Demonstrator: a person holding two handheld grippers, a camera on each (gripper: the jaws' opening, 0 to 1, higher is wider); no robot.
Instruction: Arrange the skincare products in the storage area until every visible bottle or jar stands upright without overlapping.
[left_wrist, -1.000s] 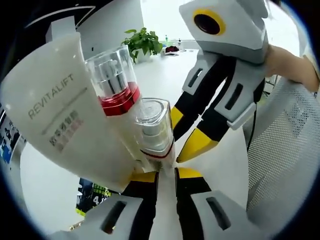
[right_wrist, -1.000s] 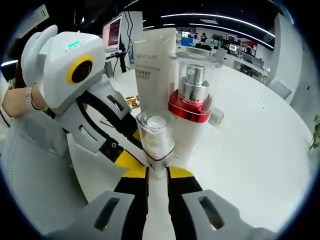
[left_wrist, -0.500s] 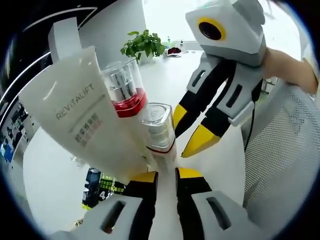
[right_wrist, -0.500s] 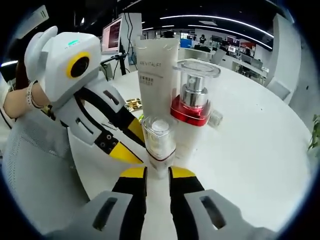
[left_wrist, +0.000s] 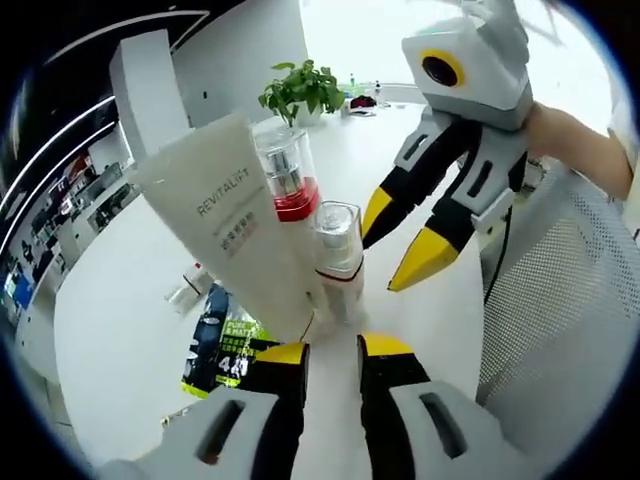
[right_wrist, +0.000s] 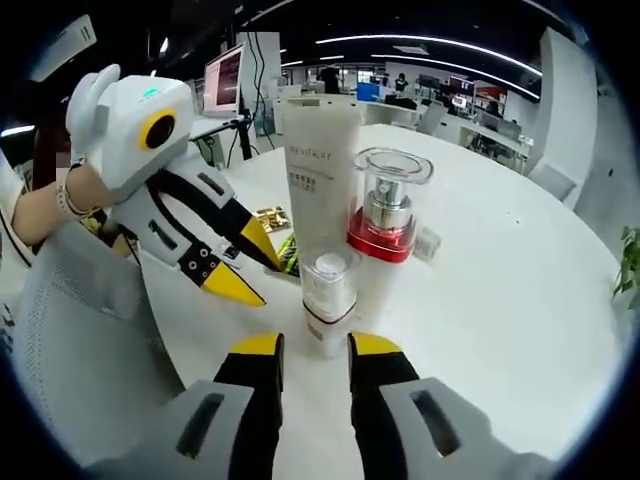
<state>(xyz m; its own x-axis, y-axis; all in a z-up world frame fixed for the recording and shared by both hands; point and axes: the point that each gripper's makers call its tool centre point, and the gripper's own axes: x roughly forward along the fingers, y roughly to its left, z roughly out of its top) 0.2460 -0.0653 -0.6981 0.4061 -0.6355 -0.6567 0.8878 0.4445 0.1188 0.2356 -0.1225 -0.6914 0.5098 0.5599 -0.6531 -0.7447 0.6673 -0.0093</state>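
White round table (right_wrist: 520, 300) carries three upright products near its edge; small pump bottle (right_wrist: 327, 300) stands dead ahead of my open right gripper (right_wrist: 312, 352), left gripper (left_wrist: 333, 352) open too.

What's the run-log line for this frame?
left gripper: open, clear | right gripper: open, clear | small pump bottle, tall pump bottle, tube: upright, clustered on table

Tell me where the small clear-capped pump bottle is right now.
In the right gripper view the small pump bottle stands upright on the white table, just ahead of the right hand-held gripper, in front of the Revitalift tube.
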